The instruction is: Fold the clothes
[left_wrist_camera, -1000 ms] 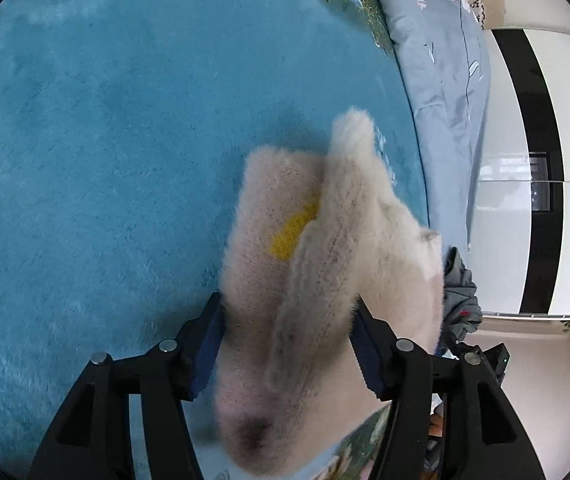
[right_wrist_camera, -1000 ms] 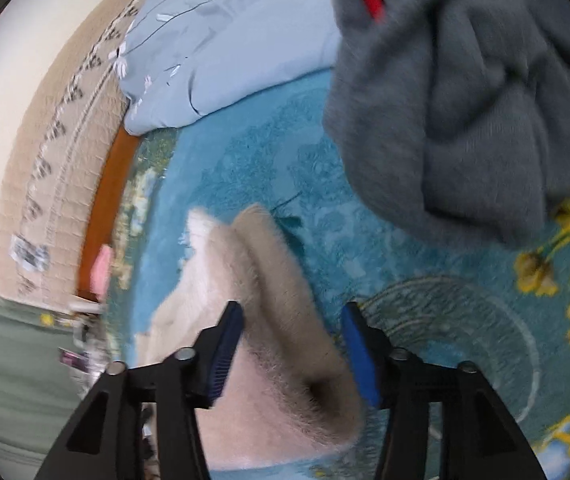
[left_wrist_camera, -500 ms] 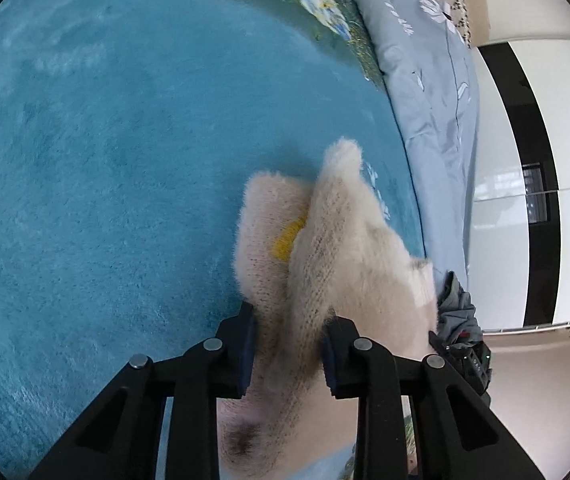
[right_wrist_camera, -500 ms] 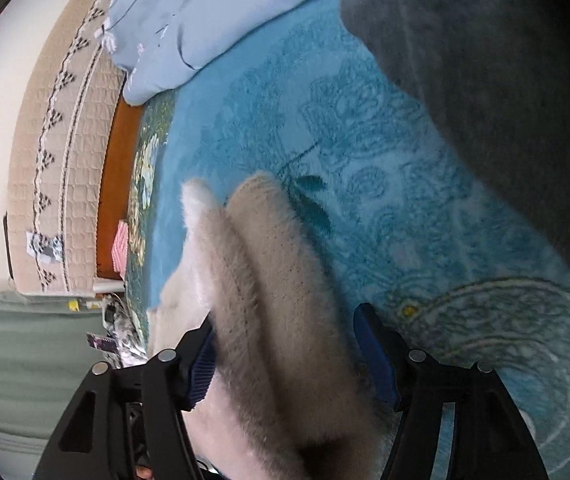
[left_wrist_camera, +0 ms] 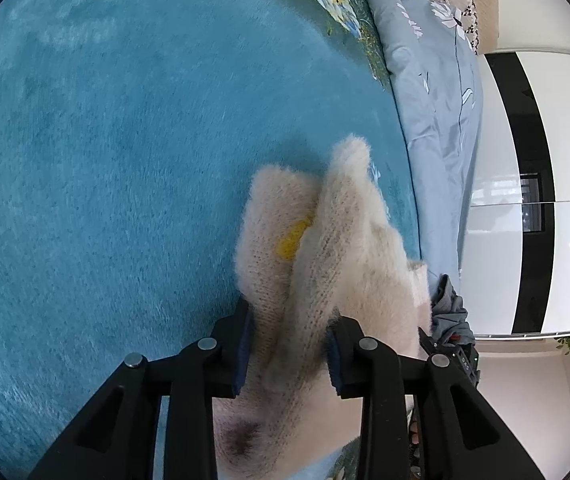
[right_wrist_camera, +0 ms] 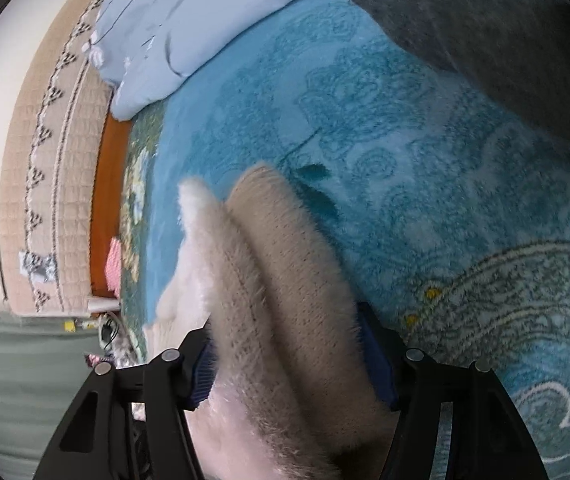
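Note:
A fluffy cream sweater [left_wrist_camera: 337,248] with a yellow patch lies bunched on the teal blanket [left_wrist_camera: 125,140]. My left gripper [left_wrist_camera: 287,344] is shut on a fold of the sweater, its blue pads pressed into the knit. In the right wrist view the same sweater [right_wrist_camera: 277,280] fills the space between the blue pads of my right gripper [right_wrist_camera: 293,364]. That gripper's jaws stand wide and touch the thick fold on both sides. The sweater's lower part is hidden under both grippers.
A grey garment [right_wrist_camera: 485,28] lies heaped at the upper right of the right wrist view and shows small in the left wrist view [left_wrist_camera: 449,312]. A pale blue floral pillow [left_wrist_camera: 437,92] lies along the blanket's far edge. A beige headboard [right_wrist_camera: 45,160] stands behind.
My left gripper closed onto the sweater fold within the last second. My right gripper moved forward, so the fold now sits deeper between its pads, and the grey garment slid toward the upper right.

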### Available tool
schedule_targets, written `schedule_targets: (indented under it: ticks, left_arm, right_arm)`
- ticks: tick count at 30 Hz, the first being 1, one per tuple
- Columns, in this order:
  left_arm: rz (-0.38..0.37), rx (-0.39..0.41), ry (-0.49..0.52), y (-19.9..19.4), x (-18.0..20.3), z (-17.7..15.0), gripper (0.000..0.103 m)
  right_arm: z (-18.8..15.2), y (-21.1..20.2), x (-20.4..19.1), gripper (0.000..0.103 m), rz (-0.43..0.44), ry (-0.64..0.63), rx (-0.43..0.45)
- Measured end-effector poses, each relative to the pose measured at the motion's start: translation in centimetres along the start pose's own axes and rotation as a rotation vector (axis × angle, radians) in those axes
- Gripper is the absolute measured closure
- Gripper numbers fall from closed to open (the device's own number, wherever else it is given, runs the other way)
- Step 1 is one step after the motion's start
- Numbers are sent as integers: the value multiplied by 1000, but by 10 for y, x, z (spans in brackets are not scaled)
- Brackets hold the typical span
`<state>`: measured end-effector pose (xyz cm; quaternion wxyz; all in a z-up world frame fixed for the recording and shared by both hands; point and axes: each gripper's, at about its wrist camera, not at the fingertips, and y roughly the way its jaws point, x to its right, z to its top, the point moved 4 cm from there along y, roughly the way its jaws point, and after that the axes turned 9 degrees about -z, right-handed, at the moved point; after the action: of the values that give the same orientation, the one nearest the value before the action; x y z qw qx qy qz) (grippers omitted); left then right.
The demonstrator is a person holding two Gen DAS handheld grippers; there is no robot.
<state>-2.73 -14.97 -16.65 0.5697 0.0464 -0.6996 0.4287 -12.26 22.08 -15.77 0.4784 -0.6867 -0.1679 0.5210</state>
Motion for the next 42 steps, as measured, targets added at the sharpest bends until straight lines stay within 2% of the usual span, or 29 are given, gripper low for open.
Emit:
schedule_targets:
  ticks: [2,4,10,13,21,23,25,28,30,39,42]
  left_arm:
    - [2,-4,-4,-2,-1,-1,67]
    - [12,-7,9,-7,0,-1,67]
    - [35,7,34,-21,2,-2,69]
    - [32,32,11,-33,-5,0,70]
    - [21,30,-26,-34,-16,1,67]
    - [15,29,-43,-33,-18,1,65]
    - [15,29,-49,-33,-18,1,64]
    - [33,29,16,-38,-8,-2,68]
    - [46,29,61,-42,-2,-4,73]
    - [-28,72,182,-81,27,-24,76]
    - [-51,95,229,-93,49,-27,76]
  right_arm:
    - [-1,0,-2,40,-19,-1,3]
    - [-2,-3,-2,47,-2,4,-20]
    - [-16,-8,7,49,60,-21,-134]
    - [-27,-10,11,49,73,-49,-151]
    - [-31,-6,26,45,97,49,-97]
    - [-34,-9,25,47,88,60,-77]
    - [-36,-14,21,55,73,53,-60]
    - [-38,-26,10,64,47,17,-30]
    - [-39,-38,-1,67,46,-12,-5]
    - [-49,-108,-50,69,112,-147,77]
    - [-56,-136,-62,69,136,-177,120]
